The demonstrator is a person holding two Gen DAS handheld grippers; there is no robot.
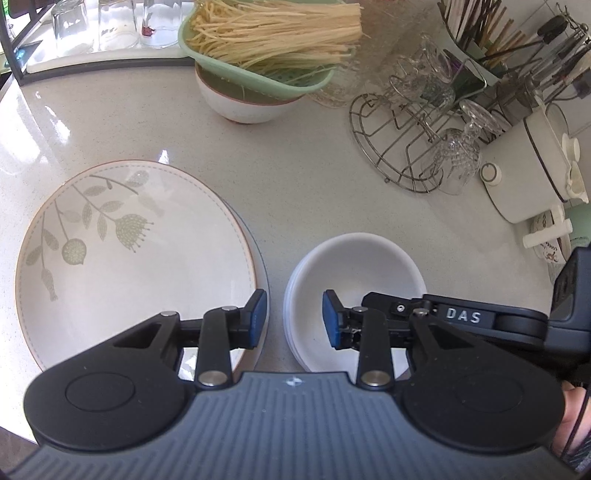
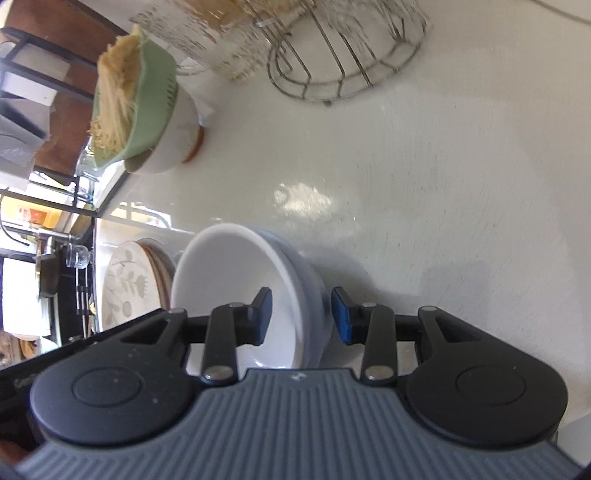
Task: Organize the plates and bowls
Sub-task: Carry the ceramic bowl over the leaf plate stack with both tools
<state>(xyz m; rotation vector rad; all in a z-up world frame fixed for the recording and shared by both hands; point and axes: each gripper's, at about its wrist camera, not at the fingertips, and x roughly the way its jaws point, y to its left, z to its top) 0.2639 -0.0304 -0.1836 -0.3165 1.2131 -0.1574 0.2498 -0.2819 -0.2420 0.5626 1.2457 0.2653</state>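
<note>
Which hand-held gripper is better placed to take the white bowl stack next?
Right hand-held gripper: its open jaws already straddle the white bowl stack's rim. The left hand-held gripper hangs open between plate and bowls.

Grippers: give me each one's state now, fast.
Left gripper: open, holding nothing, above the gap between the floral plate and the white bowls.
Right gripper: open, straddling the white bowls' rim, pads not pressing.

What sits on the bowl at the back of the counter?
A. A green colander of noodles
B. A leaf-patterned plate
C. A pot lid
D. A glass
A: the green colander, heaped with noodles, rests on the bowl.
</note>
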